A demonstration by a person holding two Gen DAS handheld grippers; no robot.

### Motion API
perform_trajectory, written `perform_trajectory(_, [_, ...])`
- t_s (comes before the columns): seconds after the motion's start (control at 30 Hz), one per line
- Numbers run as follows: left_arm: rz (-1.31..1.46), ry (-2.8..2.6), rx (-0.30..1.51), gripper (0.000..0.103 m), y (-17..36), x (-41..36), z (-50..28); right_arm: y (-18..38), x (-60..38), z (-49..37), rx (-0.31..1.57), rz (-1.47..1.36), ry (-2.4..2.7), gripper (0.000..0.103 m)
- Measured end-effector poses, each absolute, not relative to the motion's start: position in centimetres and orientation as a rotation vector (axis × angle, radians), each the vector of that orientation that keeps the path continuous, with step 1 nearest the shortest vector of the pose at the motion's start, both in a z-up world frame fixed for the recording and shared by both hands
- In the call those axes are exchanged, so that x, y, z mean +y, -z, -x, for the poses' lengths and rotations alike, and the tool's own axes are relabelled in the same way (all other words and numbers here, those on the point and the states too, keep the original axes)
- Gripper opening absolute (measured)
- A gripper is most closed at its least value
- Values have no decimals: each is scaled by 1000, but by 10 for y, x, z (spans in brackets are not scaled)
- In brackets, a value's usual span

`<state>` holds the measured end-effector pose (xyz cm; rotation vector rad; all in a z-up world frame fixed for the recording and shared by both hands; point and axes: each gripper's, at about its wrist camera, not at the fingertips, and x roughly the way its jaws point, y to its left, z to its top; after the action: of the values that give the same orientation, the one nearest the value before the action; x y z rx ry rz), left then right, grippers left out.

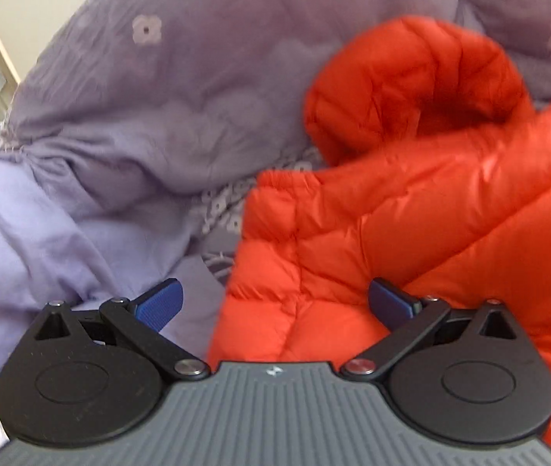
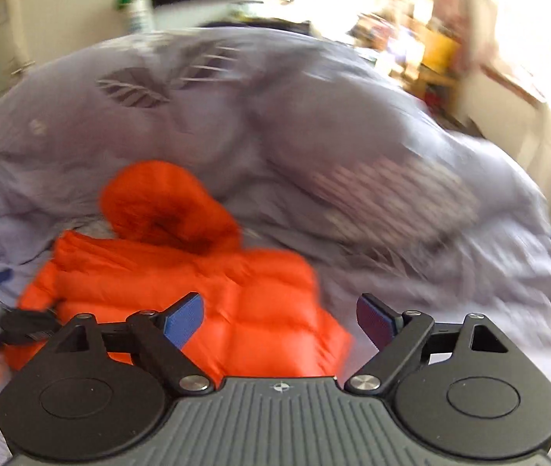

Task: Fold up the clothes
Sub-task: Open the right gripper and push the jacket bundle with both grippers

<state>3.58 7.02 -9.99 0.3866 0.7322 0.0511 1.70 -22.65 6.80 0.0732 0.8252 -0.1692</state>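
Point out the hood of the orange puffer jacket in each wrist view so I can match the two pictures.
Left wrist view: the hood sits upper right, its opening facing the camera, above the quilted body.
Right wrist view: the hood sits left of centre, above the jacket body, blurred.
Shared landmark: the lilac patterned bedding under and behind the jacket in both.

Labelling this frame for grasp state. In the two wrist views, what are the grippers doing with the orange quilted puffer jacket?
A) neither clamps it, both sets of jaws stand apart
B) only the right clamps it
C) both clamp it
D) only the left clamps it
A: the left gripper and right gripper both show blue pads spread wide, with the orange quilted puffer jacket lying beyond them on the lilac floral bedding, unpinched.
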Motion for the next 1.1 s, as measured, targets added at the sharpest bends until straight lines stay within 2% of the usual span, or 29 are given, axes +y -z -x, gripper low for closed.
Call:
perform_trajectory(0.2, [-409, -48, 731, 103, 97, 69, -38, -6, -185, -135, 886, 24, 43, 85])
perform_trajectory(0.27, [-423, -49, 714, 103, 90, 74, -40, 24, -187, -160, 969, 95, 81, 85])
perform_trajectory(0.33, [-453, -18, 664, 103, 80, 84, -52, 54, -196, -179, 1097, 169, 129, 76])
perform_trajectory(0.37, [-468, -3, 639, 103, 75, 89, -57, 60, -201, -182, 1117, 191, 100, 76])
perform_trajectory(0.43, [-498, 28, 589, 103, 66, 98, -69, 54, -211, -180, 1075, 226, 20, 79])
perform_trajectory(0.5, [-529, 105, 553, 103, 56, 105, -86, 45, -220, -178, 1023, 278, -30, 99])
perform_trajectory(0.53, [-544, 165, 543, 103, 51, 108, -98, 42, -226, -179, 1010, 305, -55, 102])
perform_trajectory(0.73, [-596, 504, 673, 103, 55, 106, -178, 50, -263, -214, 1177, 227, -186, 103])
perform_trajectory(0.83, [-673, 552, 703, 103, 82, 92, -196, 58, -270, -227, 1142, 247, -185, 103])
perform_trajectory(0.97, [-689, 575, 782, 103, 122, 79, -208, 95, -274, -243, 1170, 130, -219, 103])
perform_trajectory(1.03, [-611, 575, 866, 103, 135, 80, -214, 120, -272, -249, 1203, 86, -209, 100])
perform_trajectory(1.07, [-570, 573, 906, 103, 141, 82, -217, 128, -270, -248, 1219, 72, -205, 91])
perform_trajectory(1.1, [-532, 563, 923, 103, 144, 86, -218, 135, -267, -247, 1236, 61, -200, 88])
